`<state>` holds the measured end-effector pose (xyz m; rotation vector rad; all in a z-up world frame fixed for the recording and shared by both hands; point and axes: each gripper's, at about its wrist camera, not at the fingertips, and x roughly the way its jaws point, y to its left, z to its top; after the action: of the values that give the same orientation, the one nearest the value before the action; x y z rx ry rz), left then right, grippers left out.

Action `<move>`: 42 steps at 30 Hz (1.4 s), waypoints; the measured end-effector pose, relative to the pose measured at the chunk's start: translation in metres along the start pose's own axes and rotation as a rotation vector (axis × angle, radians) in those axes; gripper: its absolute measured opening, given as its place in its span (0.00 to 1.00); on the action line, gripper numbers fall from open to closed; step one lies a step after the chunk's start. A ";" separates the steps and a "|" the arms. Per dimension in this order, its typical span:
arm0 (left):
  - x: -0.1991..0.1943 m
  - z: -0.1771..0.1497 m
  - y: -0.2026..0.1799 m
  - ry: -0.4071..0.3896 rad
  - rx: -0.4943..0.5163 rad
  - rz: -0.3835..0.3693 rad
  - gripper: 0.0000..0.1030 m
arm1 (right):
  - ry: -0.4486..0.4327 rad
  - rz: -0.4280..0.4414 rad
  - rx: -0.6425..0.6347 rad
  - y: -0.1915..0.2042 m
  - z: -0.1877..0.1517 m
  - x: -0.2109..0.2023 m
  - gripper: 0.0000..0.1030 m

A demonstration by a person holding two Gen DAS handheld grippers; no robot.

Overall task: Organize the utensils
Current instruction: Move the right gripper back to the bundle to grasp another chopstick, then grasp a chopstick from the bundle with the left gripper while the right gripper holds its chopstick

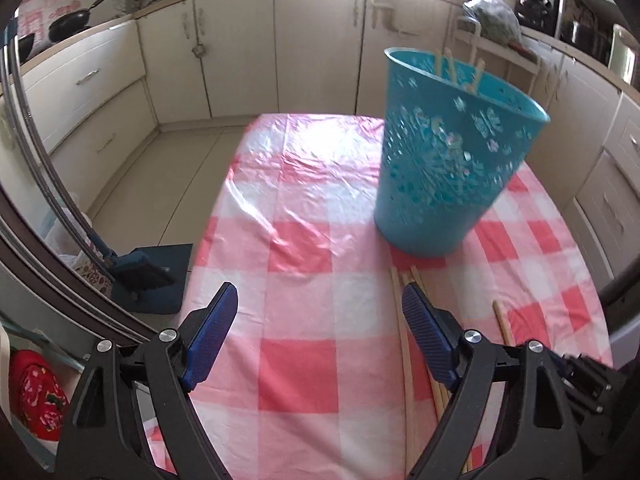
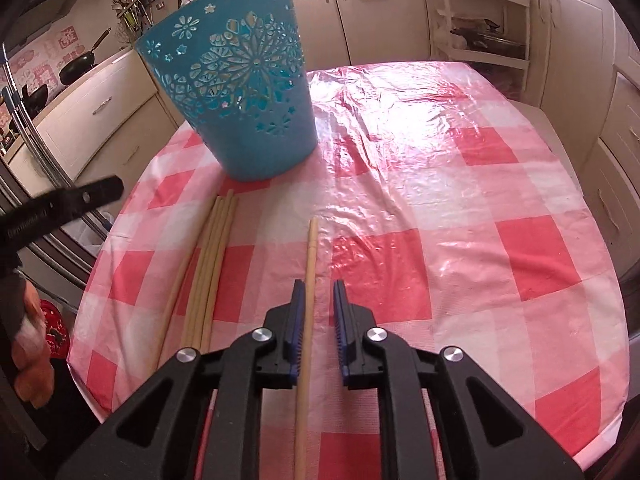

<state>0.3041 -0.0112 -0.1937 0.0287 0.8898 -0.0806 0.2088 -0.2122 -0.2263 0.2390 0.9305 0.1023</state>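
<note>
A table [image 2: 480, 200] covered with a shiny pink-and-white checked plastic cloth stands in a kitchen with cream cabinets [image 1: 240, 52] along the walls. On the cloth stands a turquoise plastic basket [image 2: 240, 92] with flower-shaped cut-outs in its wall; it looks tilted in both wrist views, which may be lens distortion. From the left wrist view, the tops of a few pale wooden sticks [image 1: 448, 64] show above its rim. Just in front of the basket, a bundle of long wooden chopsticks [image 2: 212, 272] lies flat on the cloth, side by side and touching one another. A single chopstick [image 2: 310, 264] lies a little to the right of the bundle, apart from it. The right gripper [image 2: 318, 296] is lowered over this single chopstick: its blue-padded jaws are narrowly parted, the chopstick runs between them right against the left pad, and a gap remains beside the right pad, so they are not clamped on it. The left gripper [image 1: 318, 300] hangs above the cloth with its jaws spread wide and nothing between them; its right pad sits over the near end of the bundle. A black wok [image 1: 72, 24] rests on the counter at the far left.
</note>
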 end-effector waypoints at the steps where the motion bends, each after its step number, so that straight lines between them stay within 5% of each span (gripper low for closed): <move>1: 0.004 -0.005 -0.006 0.018 0.023 0.002 0.78 | -0.005 0.004 0.000 0.000 0.000 -0.001 0.14; 5: 0.018 -0.014 -0.023 0.057 0.098 0.032 0.78 | -0.027 0.021 -0.016 0.004 -0.002 -0.004 0.15; 21: 0.057 -0.013 -0.027 0.143 0.106 0.046 0.78 | -0.037 0.034 -0.054 0.003 0.000 -0.003 0.16; 36: 0.068 -0.004 -0.030 0.132 0.091 0.019 0.73 | -0.001 -0.017 -0.150 0.022 0.000 0.012 0.17; 42: 0.070 -0.002 -0.033 0.130 0.096 0.000 0.66 | 0.017 -0.052 -0.203 0.028 0.012 0.022 0.07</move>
<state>0.3434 -0.0481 -0.2490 0.1249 1.0150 -0.1225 0.2320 -0.1824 -0.2299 0.0261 0.9357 0.1502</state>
